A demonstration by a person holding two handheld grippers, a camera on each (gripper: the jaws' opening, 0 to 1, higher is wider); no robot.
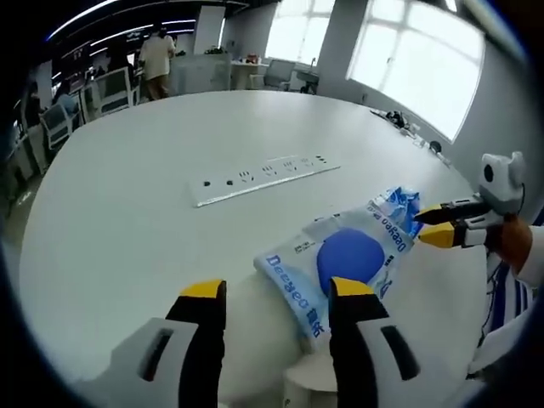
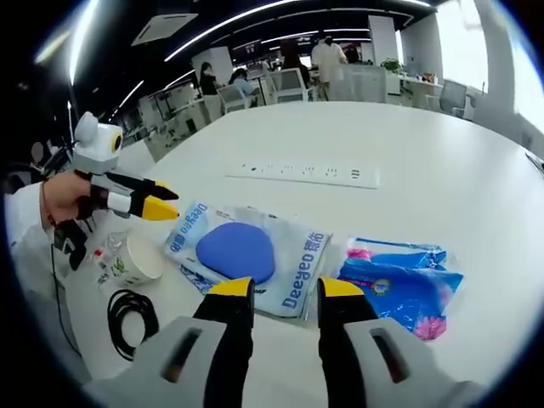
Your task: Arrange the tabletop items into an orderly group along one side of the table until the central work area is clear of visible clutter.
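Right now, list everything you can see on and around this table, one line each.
White round table: one, white, under everything.
White power strip: one, white, flat at the table's middle.
Clear plastic packet printed Deeyeo with a blue oval pad inside: one, blue and white, just ahead of the right gripper's jaws.
Blue plastic packet with a pink flower print: one, blue, right of the Deeyeo packet in the right gripper view.
White paper cup: one, white with a printed side, left of the Deeyeo packet.
Black coiled cable: one, black, near the table edge by the cup.
Office chairs and people: several, far background.
Left gripper: black with yellow tips, open.
Right gripper: black with yellow tips, open.
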